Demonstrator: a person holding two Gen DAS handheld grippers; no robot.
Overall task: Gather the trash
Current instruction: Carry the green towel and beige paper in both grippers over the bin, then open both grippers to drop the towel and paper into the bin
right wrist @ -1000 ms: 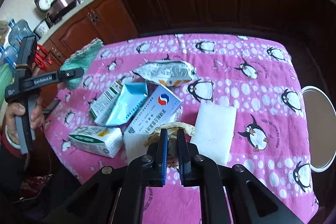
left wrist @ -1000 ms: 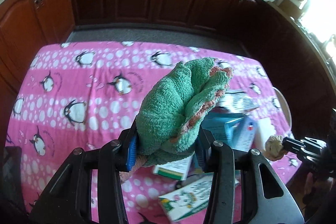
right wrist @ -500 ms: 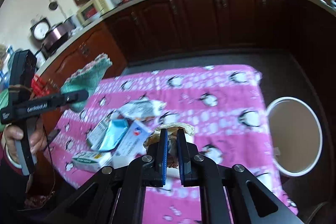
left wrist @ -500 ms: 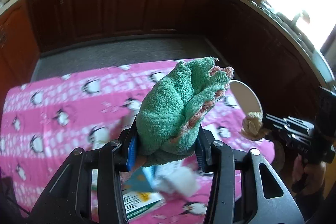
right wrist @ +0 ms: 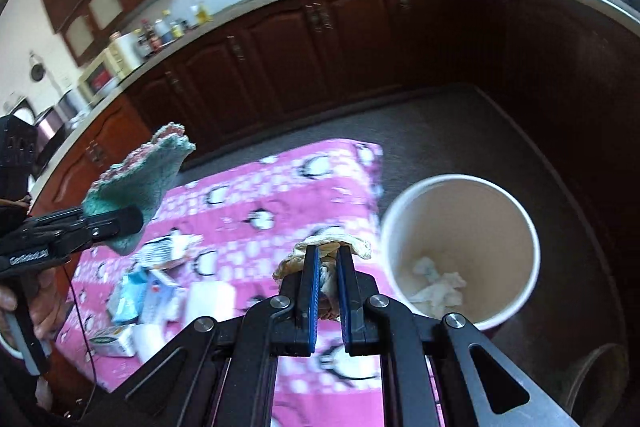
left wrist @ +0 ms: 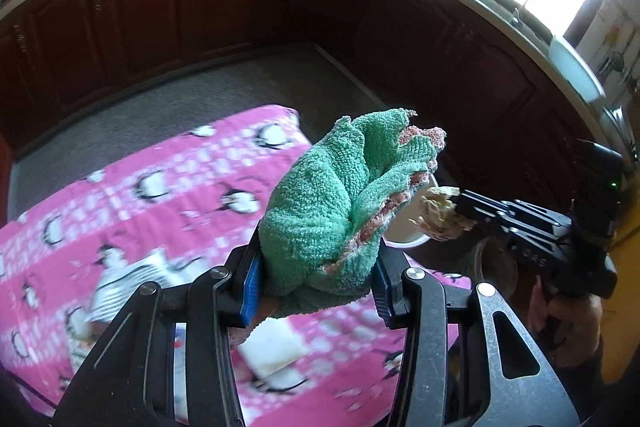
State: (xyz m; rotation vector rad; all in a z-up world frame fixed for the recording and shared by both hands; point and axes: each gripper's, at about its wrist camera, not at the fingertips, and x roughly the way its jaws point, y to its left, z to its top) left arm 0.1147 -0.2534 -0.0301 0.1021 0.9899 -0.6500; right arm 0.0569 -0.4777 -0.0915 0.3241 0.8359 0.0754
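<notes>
To do the drop well, the right tool [right wrist: 328,267] should be centred over the bin [right wrist: 520,215] beside the surface [right wrist: 260,195] before letting go. Its jaws are pressed together on a crumpled wad [right wrist: 320,251], just left of the bin's rim. The left tool [left wrist: 316,279], part-spread, clamps a green cloth [left wrist: 340,195] left of the bin.

Our left gripper [left wrist: 316,277] sits at bottom centre of its own view, jaws partly spread and clamped on a bunched green cloth [left wrist: 340,195]. Our right gripper [right wrist: 329,291] is at lower centre of its view, jaws nearly together, pinching a crumpled paper wad [right wrist: 324,255]. Both point down at a slant. A bare hand [right wrist: 38,303] grips the left handle at the frame's left edge.
</notes>
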